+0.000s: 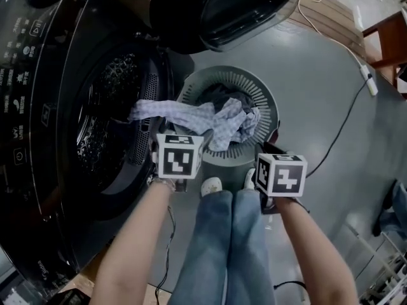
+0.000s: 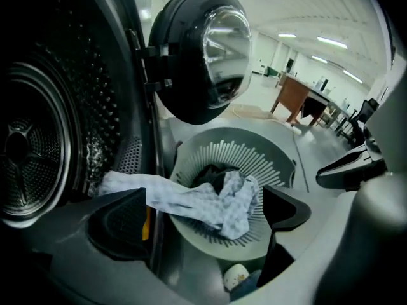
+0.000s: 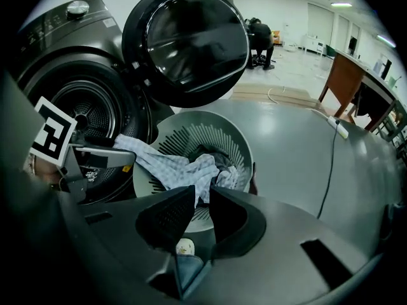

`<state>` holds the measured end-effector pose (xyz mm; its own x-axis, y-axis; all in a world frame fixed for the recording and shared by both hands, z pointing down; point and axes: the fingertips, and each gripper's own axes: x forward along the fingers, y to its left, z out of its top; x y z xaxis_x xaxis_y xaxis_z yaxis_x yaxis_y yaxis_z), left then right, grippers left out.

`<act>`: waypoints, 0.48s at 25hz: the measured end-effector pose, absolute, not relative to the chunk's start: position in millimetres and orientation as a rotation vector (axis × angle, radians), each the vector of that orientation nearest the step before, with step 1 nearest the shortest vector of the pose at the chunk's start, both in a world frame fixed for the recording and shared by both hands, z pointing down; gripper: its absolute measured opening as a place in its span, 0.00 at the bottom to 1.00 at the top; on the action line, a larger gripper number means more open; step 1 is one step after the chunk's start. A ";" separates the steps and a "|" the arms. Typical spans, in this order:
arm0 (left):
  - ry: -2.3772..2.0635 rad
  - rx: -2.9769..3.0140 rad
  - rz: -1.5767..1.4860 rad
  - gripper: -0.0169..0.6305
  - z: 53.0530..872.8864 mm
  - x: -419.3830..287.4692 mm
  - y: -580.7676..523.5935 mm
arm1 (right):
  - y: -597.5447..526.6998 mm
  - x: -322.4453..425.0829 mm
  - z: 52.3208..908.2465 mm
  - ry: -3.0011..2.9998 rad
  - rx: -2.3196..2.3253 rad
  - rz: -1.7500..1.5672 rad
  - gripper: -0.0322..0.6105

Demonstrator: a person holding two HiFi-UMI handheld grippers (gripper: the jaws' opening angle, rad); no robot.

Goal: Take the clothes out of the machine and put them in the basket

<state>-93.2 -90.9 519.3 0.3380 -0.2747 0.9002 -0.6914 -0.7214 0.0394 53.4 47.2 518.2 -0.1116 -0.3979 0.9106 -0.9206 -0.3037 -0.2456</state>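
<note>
A pale blue checked cloth (image 1: 197, 119) drapes from the lip of the dark washing machine (image 1: 63, 107) across into the round grey slatted basket (image 1: 264, 97) on the floor, over darker clothes. My left gripper (image 1: 181, 133) hangs above the cloth's middle. Its jaws stand wide open in the left gripper view, with the cloth (image 2: 210, 202) lying below and beyond them, untouched. My right gripper (image 3: 203, 202) hovers by the basket's near right rim, its jaws nearly together. I see nothing pinched between them; the cloth (image 3: 184, 170) shows just past the tips.
The machine's round door (image 1: 222, 11) stands swung open above the basket. The person's jeans (image 1: 229, 246) and white shoes (image 1: 211, 185) are right in front of the basket. A cable (image 1: 343, 119) with a power strip (image 1: 369, 80) crosses the floor on the right, near a wooden table (image 1: 388, 40).
</note>
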 end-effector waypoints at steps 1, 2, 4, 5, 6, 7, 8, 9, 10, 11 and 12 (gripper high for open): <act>-0.889 2.193 1.385 0.86 519.9 -104.9 -100.3 | 45.4 49.2 520.4 -1.457 1.672 1.417 0.16; -0.928 2.193 1.418 0.86 521.2 -116.6 -110.1 | 42.6 44.8 522.9 -1.463 1.664 1.416 0.16; -1.003 2.183 1.474 0.86 526.0 -138.8 -130.6 | 33.8 36.2 528.4 -1.479 1.648 1.407 0.16; -1.042 2.173 1.496 0.86 529.0 -149.4 -140.7 | 29.3 32.0 531.4 -1.488 1.641 1.404 0.16; -1.082 2.160 1.512 0.86 532.0 -159.6 -150.2 | 25.5 27.9 534.5 -1.495 1.635 1.402 0.16; -1.121 2.146 1.522 0.86 535.1 -169.1 -159.0 | 22.6 24.1 537.7 -1.501 1.628 1.401 0.16; -1.155 2.128 1.525 0.86 538.6 -177.8 -166.7 | 20.2 20.9 540.9 -1.506 1.622 1.400 0.16; -1.186 2.108 1.523 0.86 542.4 -185.9 -174.1 | 17.8 18.3 544.2 -1.510 1.617 1.398 0.16; -1.220 2.090 1.519 0.86 545.6 -193.5 -182.1 | 15.2 16.4 547.4 -1.514 1.616 1.394 0.16; -1.258 2.077 1.510 0.86 548.1 -200.2 -191.0 | 12.3 14.8 550.2 -1.520 1.619 1.387 0.16; -1.289 2.069 1.495 0.86 550.6 -204.8 -199.3 | 9.3 13.6 552.5 -1.529 1.625 1.375 0.16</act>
